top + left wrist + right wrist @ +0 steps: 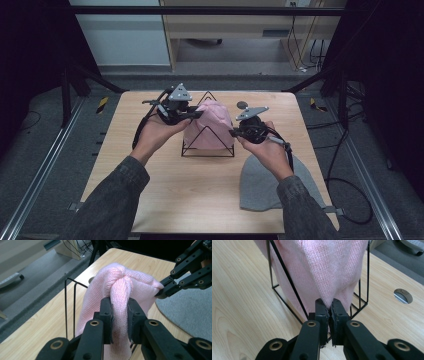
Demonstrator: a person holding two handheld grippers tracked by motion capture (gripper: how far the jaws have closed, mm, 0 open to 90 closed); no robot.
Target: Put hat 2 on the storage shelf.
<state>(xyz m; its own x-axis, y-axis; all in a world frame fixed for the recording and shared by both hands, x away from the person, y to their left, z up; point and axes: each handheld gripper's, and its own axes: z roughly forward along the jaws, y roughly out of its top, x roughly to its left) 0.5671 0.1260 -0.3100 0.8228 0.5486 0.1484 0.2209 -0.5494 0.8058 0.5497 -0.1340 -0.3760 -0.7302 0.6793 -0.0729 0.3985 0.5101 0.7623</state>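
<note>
No writing, label, brand mark or number can be read anywhere in these views; the yellow-and-black striped markers on the floor off the table's far corners carry no legible text

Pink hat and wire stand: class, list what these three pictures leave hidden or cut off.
- Pink hat: its lower edge in the high view, hidden behind the wire stand and both grippers.
- Hat's opening: the left gripper view shows bunched knit, not the rim.
- Stand's top: cut off by the upper edge in the right gripper view.
- Grey hat: partly under the right forearm in the high view.
</note>
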